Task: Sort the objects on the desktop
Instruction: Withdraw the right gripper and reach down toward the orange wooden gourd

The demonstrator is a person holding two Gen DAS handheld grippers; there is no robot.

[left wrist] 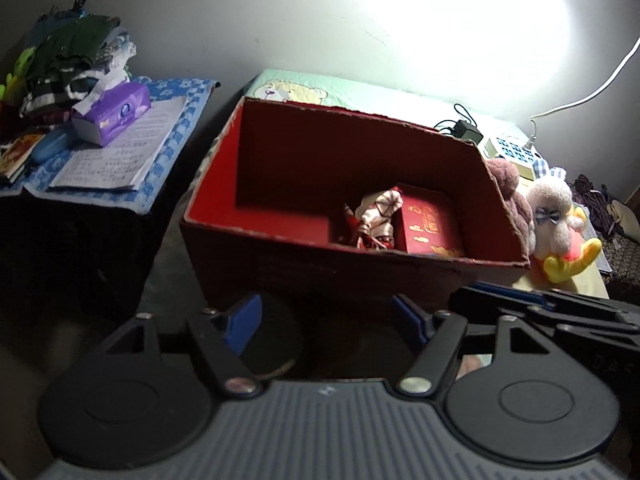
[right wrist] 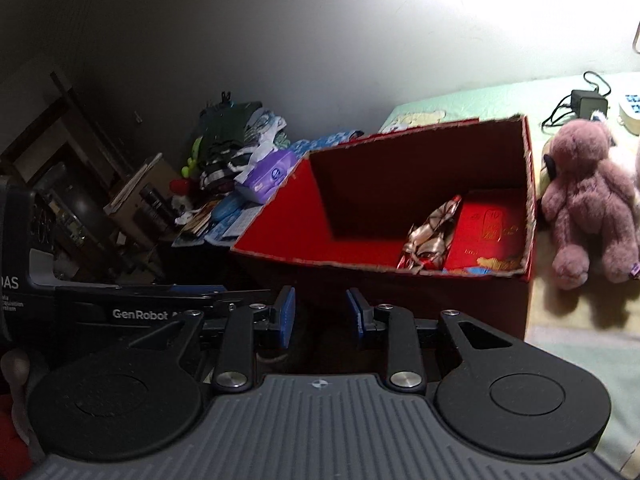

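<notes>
Left gripper [left wrist: 326,322] wide and empty, right gripper [right wrist: 320,316] narrower (also empty), before red box [left wrist: 280,256].

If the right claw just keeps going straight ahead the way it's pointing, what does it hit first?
Most likely the near wall of the red box, right ahead of the empty, open right claw; depth is unclear.

Box [left wrist: 280,248] front wall hides its floor nearest the cameras. Red packet [right wrist: 490,236] partly hidden by box rim. Pink bear [left wrist: 516,196] mostly behind box wall; print illegible
</notes>
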